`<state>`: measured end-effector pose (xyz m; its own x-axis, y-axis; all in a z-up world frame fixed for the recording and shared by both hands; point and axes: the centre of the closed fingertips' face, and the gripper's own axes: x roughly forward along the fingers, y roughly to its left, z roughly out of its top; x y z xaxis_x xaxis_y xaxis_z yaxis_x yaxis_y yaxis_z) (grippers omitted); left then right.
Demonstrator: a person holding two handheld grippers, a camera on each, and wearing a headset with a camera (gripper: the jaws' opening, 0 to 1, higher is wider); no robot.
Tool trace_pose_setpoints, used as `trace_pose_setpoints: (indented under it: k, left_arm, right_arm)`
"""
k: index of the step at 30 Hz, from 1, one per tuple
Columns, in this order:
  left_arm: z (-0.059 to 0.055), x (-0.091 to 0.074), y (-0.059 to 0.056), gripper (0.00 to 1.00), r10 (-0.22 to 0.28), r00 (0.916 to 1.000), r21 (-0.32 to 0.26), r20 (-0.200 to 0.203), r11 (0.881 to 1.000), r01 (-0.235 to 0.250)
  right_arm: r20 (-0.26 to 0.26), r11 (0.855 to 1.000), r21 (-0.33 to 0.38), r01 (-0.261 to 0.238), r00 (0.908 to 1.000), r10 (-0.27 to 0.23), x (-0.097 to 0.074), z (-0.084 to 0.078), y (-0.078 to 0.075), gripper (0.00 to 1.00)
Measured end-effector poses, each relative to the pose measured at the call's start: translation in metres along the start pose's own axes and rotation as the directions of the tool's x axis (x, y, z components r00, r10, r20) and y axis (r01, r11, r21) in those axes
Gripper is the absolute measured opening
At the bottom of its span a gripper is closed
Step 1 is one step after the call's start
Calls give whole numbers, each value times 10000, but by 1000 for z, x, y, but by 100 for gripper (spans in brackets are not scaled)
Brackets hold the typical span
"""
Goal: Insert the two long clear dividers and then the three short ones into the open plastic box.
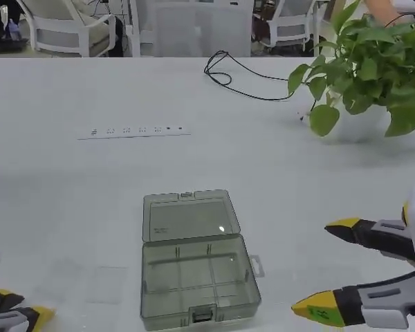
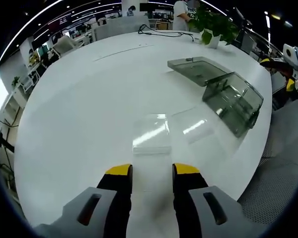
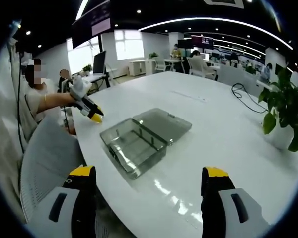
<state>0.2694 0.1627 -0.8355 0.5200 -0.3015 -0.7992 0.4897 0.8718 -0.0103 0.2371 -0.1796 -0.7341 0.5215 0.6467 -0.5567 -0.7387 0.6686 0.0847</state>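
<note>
The smoky clear plastic box [image 1: 197, 280] lies open near the table's front edge, its lid [image 1: 187, 216] folded back flat. Pale lines cross its inside; I cannot tell whether they are dividers or ribs. Clear divider sheets [image 2: 151, 133] lie flat on the table just ahead of my left gripper [image 2: 152, 171], with another sheet [image 2: 196, 126] beside them toward the box [image 2: 233, 99]. They show faintly left of the box [image 1: 105, 285]. My left gripper [image 1: 24, 308] is open and holds nothing. My right gripper [image 1: 326, 266] stands wide open right of the box [image 3: 134, 144], nothing between its fingertips [image 3: 149, 172].
A leafy potted plant [image 1: 373, 76] stands at the back right, with a black cable [image 1: 242, 76] looping beside it. A flush row of sockets [image 1: 135, 131] crosses the middle of the white table [image 1: 69, 194]. Office chairs [image 1: 69, 28] line the far edge.
</note>
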Motion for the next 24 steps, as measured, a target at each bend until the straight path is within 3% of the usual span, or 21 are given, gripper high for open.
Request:
trace_pose_setpoints:
  k: [7, 12, 16, 21, 24]
  left_arm:
    - [16, -6, -12, 30, -158, 9966, -708, 804, 9973, 215]
    - [28, -9, -22, 30, -262, 9912, -1117, 1298, 9929, 409]
    - [41, -8, -29, 30, -415, 9780, -1776, 2044, 9810, 787]
    - [49, -10, -32, 30, -358, 9681, -2066, 2479, 9744, 890]
    - [56, -13, -37, 30, -414, 9570, -2351, 2871, 9655, 1123]
  right_arm:
    - [360, 9983, 581, 71, 9993, -92, 6, 9, 1, 76]
    - [768, 9876, 1567, -25, 9970, -97, 17, 16, 6, 71]
    - [866, 9847, 1741, -68, 9962, -85, 27, 19, 12, 66]
    - [1290, 9720, 2334, -287, 9916, -17, 39, 30, 22, 60]
    - [1443, 9653, 2580, -409, 9895, 33, 46, 34, 26, 58]
